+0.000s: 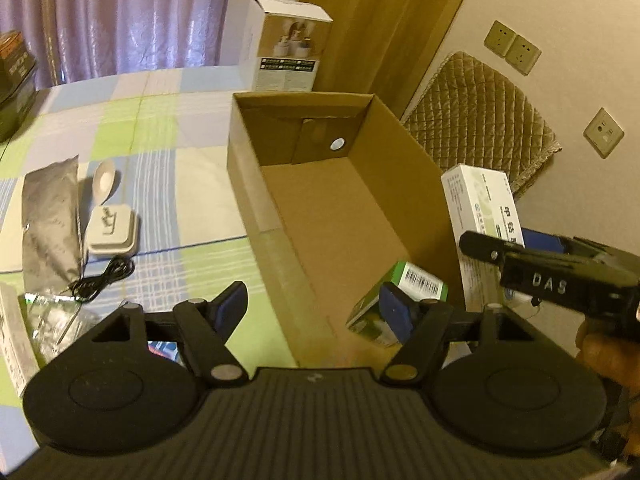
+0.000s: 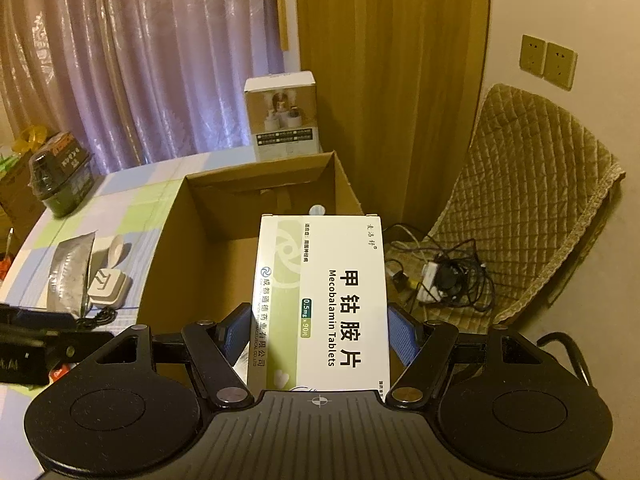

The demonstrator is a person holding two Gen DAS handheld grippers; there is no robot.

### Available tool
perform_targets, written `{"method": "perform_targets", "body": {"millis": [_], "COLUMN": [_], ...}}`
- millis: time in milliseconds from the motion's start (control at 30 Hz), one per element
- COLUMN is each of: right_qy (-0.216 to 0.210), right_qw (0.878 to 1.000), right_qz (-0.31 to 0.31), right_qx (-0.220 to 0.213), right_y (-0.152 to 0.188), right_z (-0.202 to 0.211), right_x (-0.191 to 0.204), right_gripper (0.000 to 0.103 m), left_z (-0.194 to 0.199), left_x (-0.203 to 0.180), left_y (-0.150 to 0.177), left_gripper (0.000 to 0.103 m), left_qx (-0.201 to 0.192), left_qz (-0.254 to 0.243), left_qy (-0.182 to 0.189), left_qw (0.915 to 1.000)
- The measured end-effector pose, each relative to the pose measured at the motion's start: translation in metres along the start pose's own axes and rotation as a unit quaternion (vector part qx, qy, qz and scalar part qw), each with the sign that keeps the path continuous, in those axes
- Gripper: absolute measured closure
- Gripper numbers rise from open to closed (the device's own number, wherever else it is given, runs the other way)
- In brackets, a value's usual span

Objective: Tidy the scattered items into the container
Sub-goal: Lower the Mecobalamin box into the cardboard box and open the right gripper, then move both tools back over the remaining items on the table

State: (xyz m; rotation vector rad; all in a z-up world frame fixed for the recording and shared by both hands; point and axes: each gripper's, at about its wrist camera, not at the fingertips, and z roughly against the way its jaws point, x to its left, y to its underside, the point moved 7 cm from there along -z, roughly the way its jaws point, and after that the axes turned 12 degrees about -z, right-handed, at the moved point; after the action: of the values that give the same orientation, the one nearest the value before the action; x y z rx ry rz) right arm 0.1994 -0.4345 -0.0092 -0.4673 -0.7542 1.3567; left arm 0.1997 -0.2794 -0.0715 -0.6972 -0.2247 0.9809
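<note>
Checked bedcover carries cardboard box, green carton inside. Right gripper pinches tablet box; left gripper spread, empty.

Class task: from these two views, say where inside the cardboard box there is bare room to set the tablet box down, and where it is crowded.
Free: the cardboard box floor, from the far wall with the round hole to the green-and-white carton at the near end. Crowded: that near end, and the bedspread left of the box, holding a silver pouch, white charger and black cable.
</note>
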Motion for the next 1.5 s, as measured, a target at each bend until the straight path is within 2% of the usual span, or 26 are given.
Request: {"method": "perform_targets", "body": {"millis": [300, 600, 833, 1000, 1033, 1067, 1100, 1167, 1300, 1500], "right_qy": [-0.007, -0.004, 0.010, -0.003, -0.005, -0.007, -0.007, -0.011, 0.005, 0.001], "right_qw": [1.000, 0.998, 0.996, 0.997, 0.997, 0.997, 0.998, 0.998, 0.997, 0.998], "right_qz": [0.018, 0.046, 0.082, 0.075, 0.073, 0.071, 0.067, 0.061, 0.075, 0.061], "right_qx": [0.015, 0.036, 0.017, 0.005, 0.002, 0.000, -0.005, -0.012, -0.003, 0.007], "right_y": [0.007, 0.019, -0.005, -0.021, -0.023, -0.024, -0.025, -0.026, -0.019, -0.003], "right_z": [-0.009, -0.051, -0.083, -0.089, -0.087, -0.085, -0.082, -0.075, -0.063, -0.034], "right_x": [0.017, 0.027, 0.031, 0.028, 0.028, 0.028, 0.028, 0.028, 0.027, 0.018], "right_gripper": [0.030, 0.030, 0.030, 0.030, 0.029, 0.009, 0.000, 0.000, 0.000, 0.000], "left_z": [0.011, 0.010, 0.009, 0.011, 0.011, 0.011, 0.011, 0.011, 0.016, 0.030], "left_x": [0.010, 0.026, 0.040, 0.047, 0.048, 0.050, 0.050, 0.051, 0.050, 0.055], "left_y": [0.009, 0.011, 0.012, 0.015, 0.016, 0.016, 0.017, 0.018, 0.020, 0.030], "left_gripper": [0.032, 0.032, 0.031, 0.031, 0.031, 0.031, 0.031, 0.031, 0.028, 0.027], "left_qx": [-0.004, -0.005, -0.008, -0.010, -0.010, -0.009, -0.009, -0.010, -0.013, -0.018], "left_qz": [0.010, 0.026, 0.039, 0.045, 0.047, 0.049, 0.051, 0.054, 0.055, 0.057], "left_qy": [-0.001, -0.003, -0.009, -0.012, -0.013, -0.013, -0.012, -0.012, -0.010, -0.019], "left_qw": [0.9999, 0.9997, 0.9992, 0.9989, 0.9988, 0.9987, 0.9986, 0.9984, 0.9984, 0.9980]}}
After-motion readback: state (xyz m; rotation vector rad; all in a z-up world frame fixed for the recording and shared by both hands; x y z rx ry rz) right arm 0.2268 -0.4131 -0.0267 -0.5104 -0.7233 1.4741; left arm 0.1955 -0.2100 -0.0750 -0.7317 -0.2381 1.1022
